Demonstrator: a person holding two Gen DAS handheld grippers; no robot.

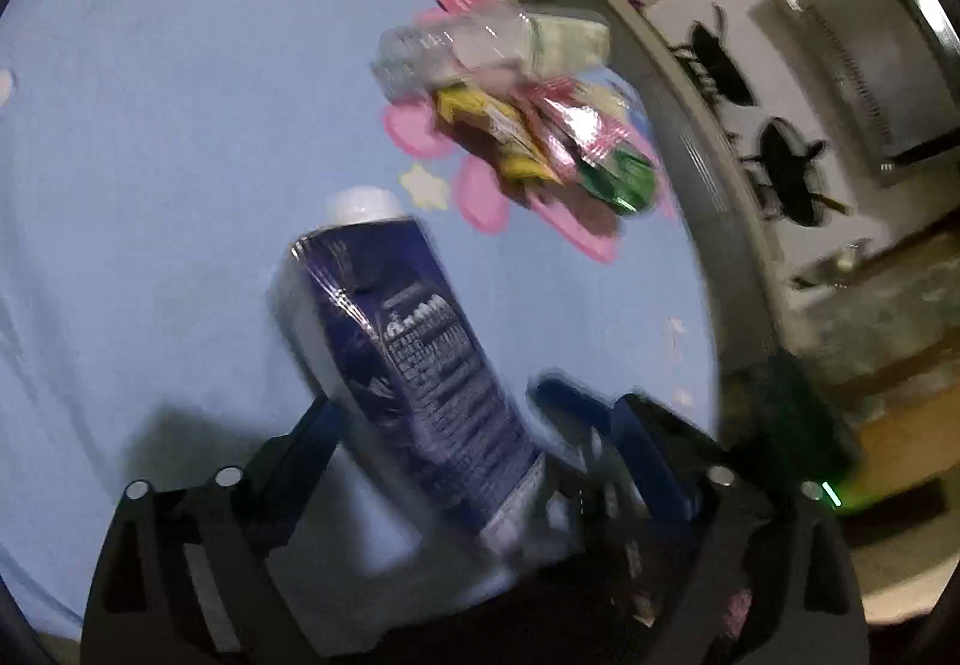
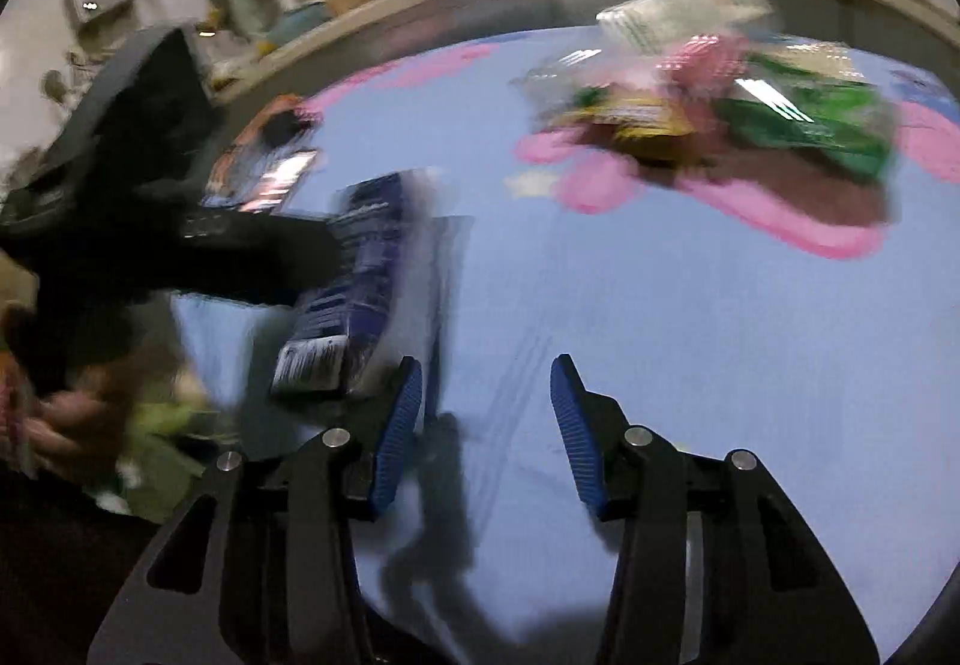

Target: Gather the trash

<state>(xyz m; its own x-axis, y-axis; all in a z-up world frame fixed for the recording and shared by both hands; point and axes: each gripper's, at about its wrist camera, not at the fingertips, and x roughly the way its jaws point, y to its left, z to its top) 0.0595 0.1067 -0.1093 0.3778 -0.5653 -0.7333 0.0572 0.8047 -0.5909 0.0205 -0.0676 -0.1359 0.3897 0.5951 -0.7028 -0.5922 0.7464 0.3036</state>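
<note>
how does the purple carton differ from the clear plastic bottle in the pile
The purple carton is opaque, dark and boxy with a white cap, held between the left gripper's fingers. The clear plastic bottle is see-through, lying on the wrapper pile, ungripped. Both are drink containers.

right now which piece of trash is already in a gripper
The dark blue carton with the white cap, between the left gripper's fingers. The clear bottle and wrappers lie piled apart.

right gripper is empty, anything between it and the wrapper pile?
Nothing visible. The right gripper is open over bare blue cloth, and the wrapper pile lies ahead, to the right. The purple carton, held in the left gripper, sits off to its left, outside that path.
</note>
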